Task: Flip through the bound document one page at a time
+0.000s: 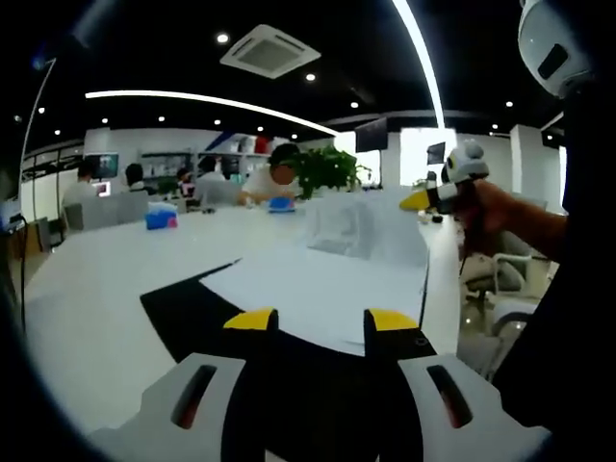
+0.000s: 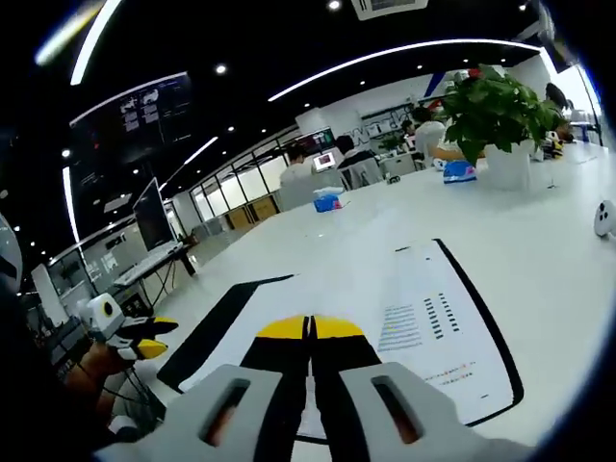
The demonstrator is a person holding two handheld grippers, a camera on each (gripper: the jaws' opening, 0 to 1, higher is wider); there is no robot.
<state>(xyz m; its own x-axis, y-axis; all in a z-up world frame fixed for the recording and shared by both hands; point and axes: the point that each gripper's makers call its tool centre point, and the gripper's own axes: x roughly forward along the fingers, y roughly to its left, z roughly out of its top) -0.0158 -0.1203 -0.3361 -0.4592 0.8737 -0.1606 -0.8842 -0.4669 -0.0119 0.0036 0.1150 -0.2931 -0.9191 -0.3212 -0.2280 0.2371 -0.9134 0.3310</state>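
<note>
Bench (image 2: 539, 250), white: bound document (image 2: 423, 327) lies open flat on a black mat (image 2: 207, 332) at the near edge, printed page to the right; risk, as judged, is two sheets lifting together or a page creasing if a gripper pinches too deep near the binding. Left gripper (image 1: 320, 320): jaws apart w/ nothing between, low over the near pages. Right gripper (image 2: 310, 327): jaws closed tip to tip, no sheet seen between, low over the doc's middle; seen from the left gripper view it's raised at far right in a hand (image 1: 491, 214).

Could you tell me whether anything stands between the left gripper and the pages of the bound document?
Nothing visible does. The left gripper hangs open just above the black mat, and the white pages of the bound document lie directly ahead of its yellow tips. The potted plant and blue boxes sit well beyond the document.
</note>
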